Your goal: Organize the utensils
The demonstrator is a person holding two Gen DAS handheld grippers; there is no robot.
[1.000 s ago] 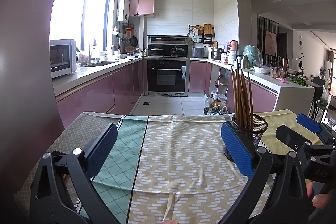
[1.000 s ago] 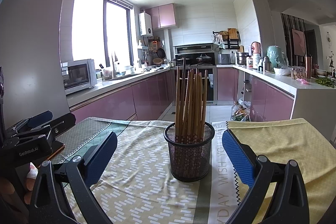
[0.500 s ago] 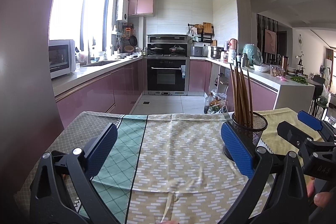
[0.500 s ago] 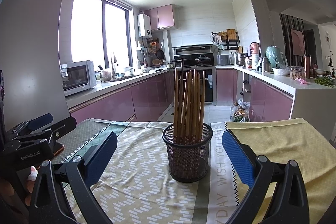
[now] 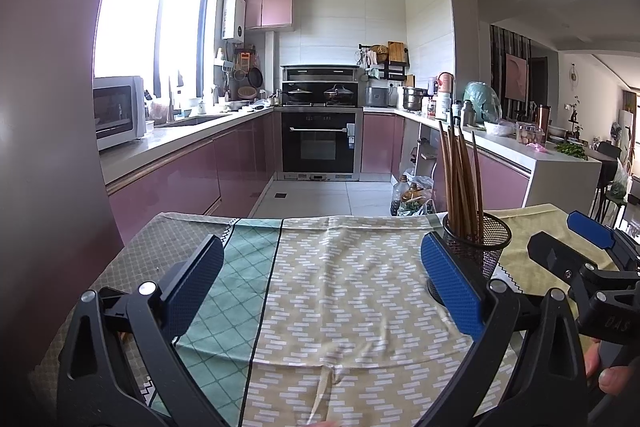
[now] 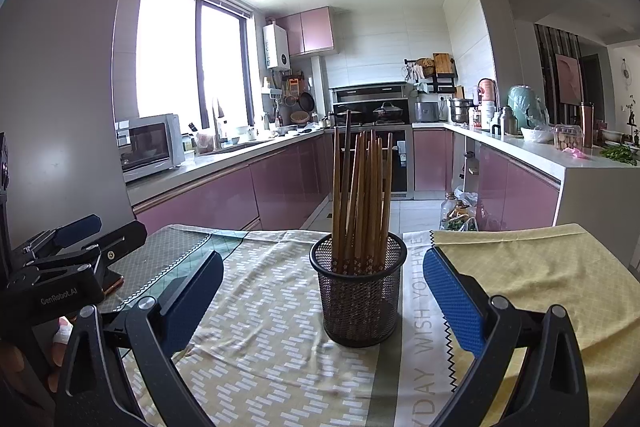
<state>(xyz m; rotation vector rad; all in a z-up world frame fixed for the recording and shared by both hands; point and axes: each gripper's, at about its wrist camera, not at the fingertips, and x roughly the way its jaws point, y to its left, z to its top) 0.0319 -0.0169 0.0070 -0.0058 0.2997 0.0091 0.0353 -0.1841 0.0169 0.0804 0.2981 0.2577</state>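
A: Quick pass. Your left gripper [image 5: 322, 281] first — what's its state?

B: Jaws spread wide, nothing between your blue pads [image 5: 450, 287] but the patterned tablecloth [image 5: 340, 267]. It hangs over the beige brick-print panel, with the teal diamond panel under its left finger.

A: And your right gripper [image 6: 323, 297]?

B: Also released, jaws wide apart, nothing grasped. The black wire-mesh cup [image 6: 359, 289] sits ahead of it, framed between the two fingers in the right wrist view, but neither pad touches it.

A: Where's the cup exactly?

B: Upright on the cloth, on the beige brick-print panel, just beside the white strip with grey lettering. The plain yellow cloth section [image 6: 528, 267] is further right.

A: Contents?

B: A bundle of brown wooden chopsticks [image 6: 360, 195], standing on end, tips down, leaning slightly and fanned at the top. One darker stick rises above the rest.

A: Does your left camera see it?

B: Yes, the cup [image 5: 478, 247] shows just past your left gripper's right finger, partly hidden by it. Your right gripper [image 5: 576, 243] shows at the right edge, a fingertip below it.

A: Your left tool from the right camera?

B: At the left edge [image 6: 80, 239], black body, held by a hand low in the corner.
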